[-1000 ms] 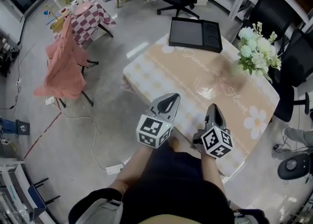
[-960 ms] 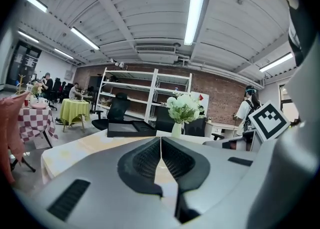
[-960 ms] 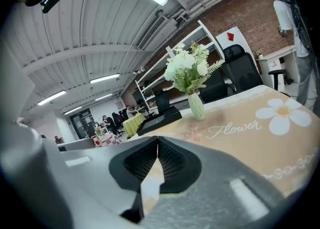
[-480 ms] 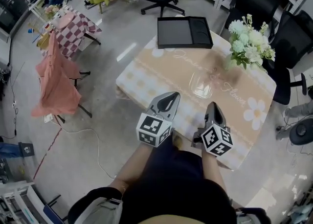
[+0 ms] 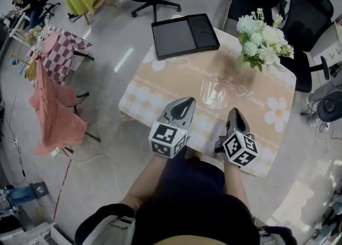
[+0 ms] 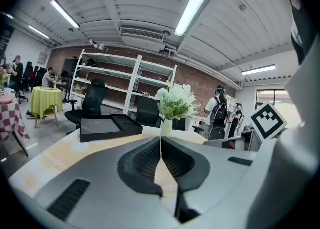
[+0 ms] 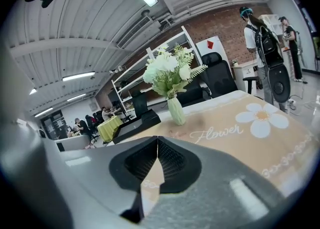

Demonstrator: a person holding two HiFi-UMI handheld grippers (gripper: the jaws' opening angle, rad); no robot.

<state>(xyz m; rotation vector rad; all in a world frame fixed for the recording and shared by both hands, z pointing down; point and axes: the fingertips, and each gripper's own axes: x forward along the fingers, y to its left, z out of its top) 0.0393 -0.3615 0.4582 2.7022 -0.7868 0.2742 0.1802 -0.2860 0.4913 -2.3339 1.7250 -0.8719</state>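
The left gripper (image 5: 188,101) and right gripper (image 5: 235,112), both clenched on nothing, hover over the near edge of the table (image 5: 155,86); the clear glass (image 5: 214,93) ahead is hard to make out

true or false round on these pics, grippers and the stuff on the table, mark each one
1. The left gripper and the right gripper are both shut on nothing. True.
2. The vase of white flowers stands inside the black tray. False: it stands on the table, apart from the tray.
3. A clear glass vessel sits on the table ahead of the grippers. True.
4. The right gripper touches that vessel. False: nothing touches its jaws, and it hangs apart from the vessel.
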